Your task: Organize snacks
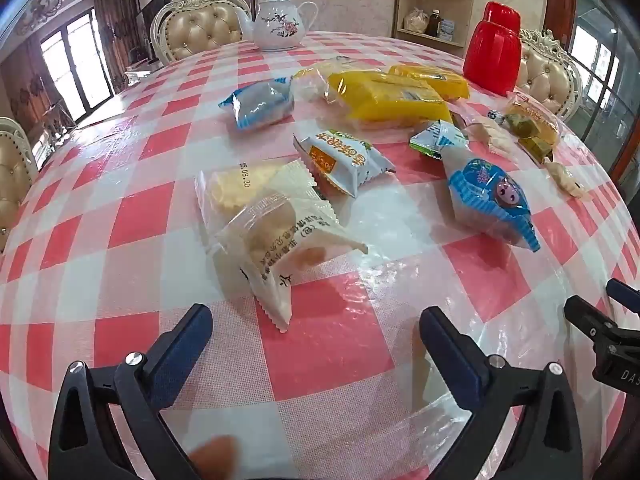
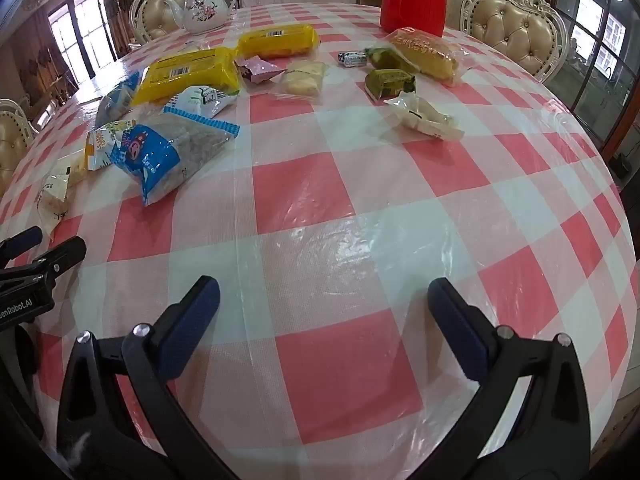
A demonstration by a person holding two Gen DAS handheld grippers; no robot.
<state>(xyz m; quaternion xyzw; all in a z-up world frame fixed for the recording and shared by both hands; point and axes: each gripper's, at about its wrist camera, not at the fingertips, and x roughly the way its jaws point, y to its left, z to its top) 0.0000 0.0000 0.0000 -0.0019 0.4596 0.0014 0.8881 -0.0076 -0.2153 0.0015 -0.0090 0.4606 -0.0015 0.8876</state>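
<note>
The left claw [image 1: 316, 316] hangs over the counter [image 1: 120, 280], which wears a pink-and-white checked cloth, with its 2 fingers spread wide and nothing between them. Just beyond its tips lies a white cracker pack [image 1: 280, 248], partly overlapping a clear pack of pale biscuits [image 1: 232, 190]. Behind those sits a small white-and-orange pack [image 1: 340, 160], and farther back a blue-and-white pack [image 1: 260, 104]. To the right lies a blue cupcake pack [image 1: 490, 204] with a small green-and-white pack [image 1: 438, 140] touching its far end. Behind them 2 yellow packs [image 1: 388, 96] lie side by side. A white teapot [image 1: 278, 20] stands at the far left edge and a red jug [image 1: 494, 54] at the far right.

The right claw [image 2: 324, 292] is also wide open and empty, above a bare stretch of cloth, with the left claw's fingers showing at the left edge of its view. From this side the snacks cluster at the left, well apart from the claw. Farther right lie a clear pack of pale cakes [image 2: 302, 78], a small silver candy [image 2: 353, 58], 2 green cakes [image 2: 390, 80], a long sandwich bread pack [image 2: 426, 56] and, nearest, a crumpled white pack [image 2: 420, 118]. Tufted chairs [image 2: 516, 28] ring the far side.
</note>
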